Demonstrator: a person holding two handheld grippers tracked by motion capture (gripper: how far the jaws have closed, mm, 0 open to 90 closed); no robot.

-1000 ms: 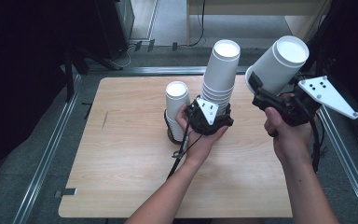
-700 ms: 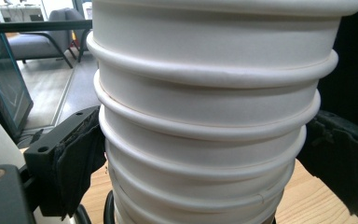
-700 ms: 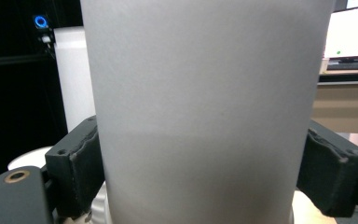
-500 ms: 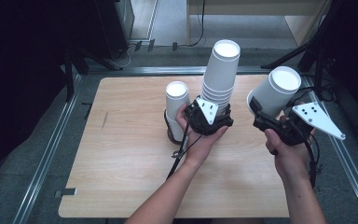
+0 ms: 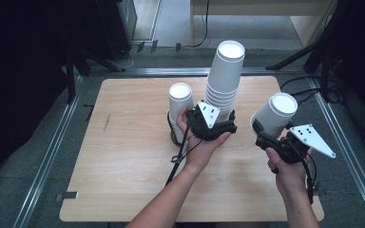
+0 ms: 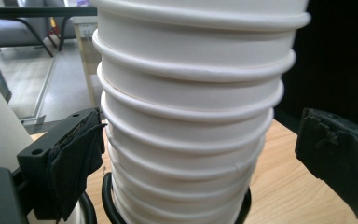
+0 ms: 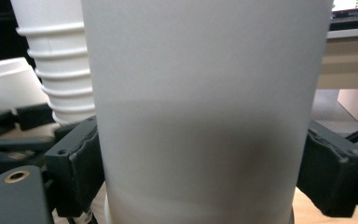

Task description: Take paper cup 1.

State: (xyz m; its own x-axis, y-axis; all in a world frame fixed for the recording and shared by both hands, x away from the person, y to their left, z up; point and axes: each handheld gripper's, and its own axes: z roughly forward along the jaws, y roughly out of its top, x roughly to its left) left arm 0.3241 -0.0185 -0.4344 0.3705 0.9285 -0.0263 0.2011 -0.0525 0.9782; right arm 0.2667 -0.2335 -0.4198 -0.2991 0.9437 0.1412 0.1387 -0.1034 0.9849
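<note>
A tall stack of upturned white paper cups [image 5: 225, 78] stands at the middle of the wooden table [image 5: 123, 142]. My left gripper [image 5: 220, 122] sits open around its base; in the left gripper view the stack [image 6: 191, 116] is against the left pad [image 6: 74, 158] while the right pad [image 6: 340, 154] stands clear of it. A shorter white cup [image 5: 180, 102] stands just left of the stack. My right gripper [image 5: 267, 132] is shut on a single white cup [image 5: 276, 113], tilted, off to the right of the stack. That cup [image 7: 205, 93] is pressed by both pads.
The left gripper's black cable [image 5: 178, 156] trails over the table toward the person. Metal rails [image 5: 52, 156] frame the table. Cables and black stand legs [image 5: 309, 61] lie on the floor at the back right. A light desk [image 5: 266, 9] is behind.
My right gripper has come down and toward the person with the single cup, from beside the stack's top to low at its right. The left gripper and stack have stayed put.
</note>
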